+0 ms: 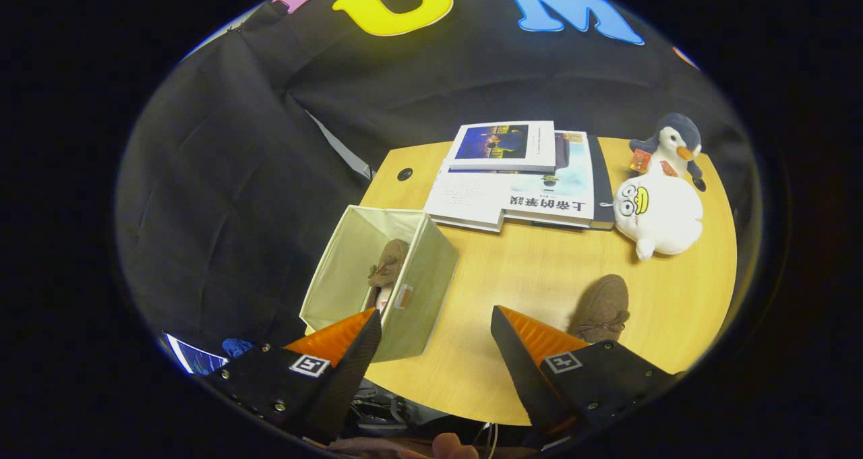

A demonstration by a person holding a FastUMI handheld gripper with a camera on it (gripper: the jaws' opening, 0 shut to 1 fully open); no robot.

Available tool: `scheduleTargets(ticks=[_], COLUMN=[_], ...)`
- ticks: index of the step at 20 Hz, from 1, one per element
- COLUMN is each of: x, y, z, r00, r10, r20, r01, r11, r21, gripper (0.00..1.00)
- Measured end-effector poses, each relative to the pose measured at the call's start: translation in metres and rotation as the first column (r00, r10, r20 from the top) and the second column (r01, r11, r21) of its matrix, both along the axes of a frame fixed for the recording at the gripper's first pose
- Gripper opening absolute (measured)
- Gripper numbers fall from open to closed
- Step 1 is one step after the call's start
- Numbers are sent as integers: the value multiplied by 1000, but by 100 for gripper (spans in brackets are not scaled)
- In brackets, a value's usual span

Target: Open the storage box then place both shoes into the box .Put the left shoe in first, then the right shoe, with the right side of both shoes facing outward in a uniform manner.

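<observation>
One fuzzy brown shoe (pixel 387 265) upright in fabric box (pixel 411 290); other shoe (pixel 601 305) on wooden table (pixel 532 270); fingers (pixel 437 341) spread, empty.

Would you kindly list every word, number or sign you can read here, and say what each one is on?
"上帝的": large white book; two further characters are blurred.
Small print on the same cover: too small to read.
Smaller book lying on it: nothing legible.
Tag on the penguin plush: too small to read.
Tongs, open beside the storage box: square markers, no words.
</observation>
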State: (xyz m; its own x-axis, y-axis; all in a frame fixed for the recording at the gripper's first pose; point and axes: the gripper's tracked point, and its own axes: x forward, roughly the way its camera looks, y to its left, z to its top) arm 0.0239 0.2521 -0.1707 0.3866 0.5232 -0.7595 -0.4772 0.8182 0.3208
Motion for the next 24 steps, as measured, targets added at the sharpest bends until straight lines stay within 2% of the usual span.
scheduleTargets(ticks=[5,8,14,24], x=[12,15,19,11], y=[-65,-95,-155,-208], z=[-24,-38,-74,-163], r00=[995,988,973,950], r10=[-89,-157,-231,-289], r20=[35,10,3,-117], r01=[91,157,229,241], r11=[994,986,964,919], r21=[-56,-59,-134,-313], gripper=[99,99,100,100])
